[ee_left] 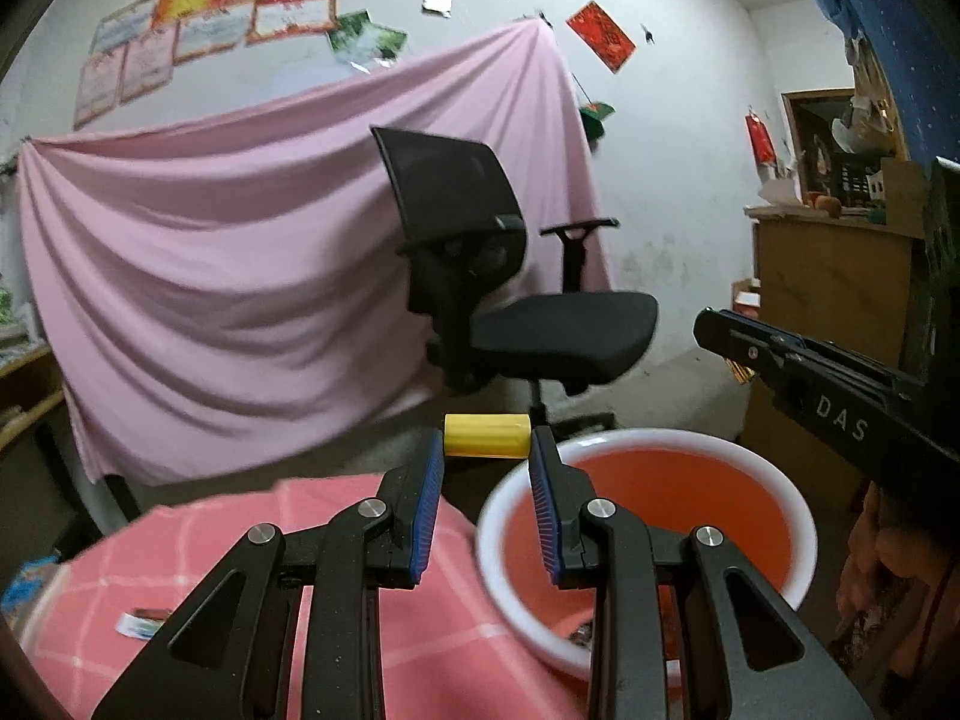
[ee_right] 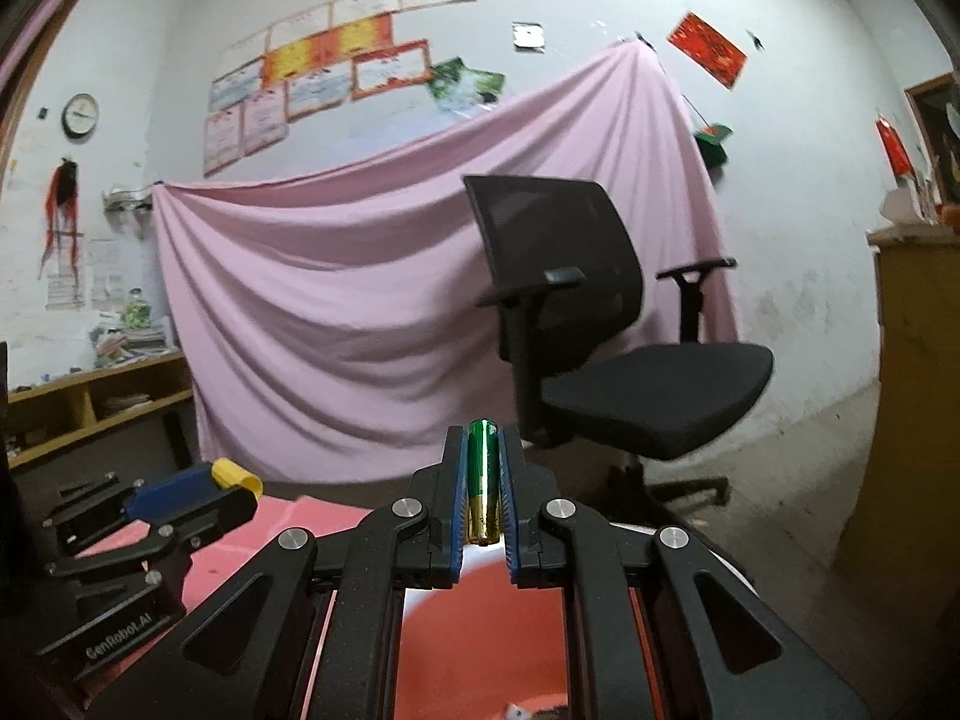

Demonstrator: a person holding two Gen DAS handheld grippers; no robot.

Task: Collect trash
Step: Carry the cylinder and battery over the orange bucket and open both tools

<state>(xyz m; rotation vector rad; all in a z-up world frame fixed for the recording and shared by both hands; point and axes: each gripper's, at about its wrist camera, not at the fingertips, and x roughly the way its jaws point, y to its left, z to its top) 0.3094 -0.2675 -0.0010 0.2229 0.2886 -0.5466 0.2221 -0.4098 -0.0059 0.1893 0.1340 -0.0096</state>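
Yellow cylinder [ee_left: 486, 435] clamped crosswise at left hand-held gripper [ee_left: 486, 450] tips (right hand-held gripper [ee_right: 483, 450] clamps a battery [ee_right: 483, 483]).

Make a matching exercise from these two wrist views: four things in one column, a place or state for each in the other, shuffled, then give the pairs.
Things
1. yellow cylinder
2. green and gold battery
3. red basin
4. black office chair

Places or states
A. standing in front of the pink sheet
B. clamped crosswise at the left gripper's tips
C. below both grippers, white-rimmed
D. pinched lengthwise in the right gripper

Pairs: 1-B, 2-D, 3-C, 4-A
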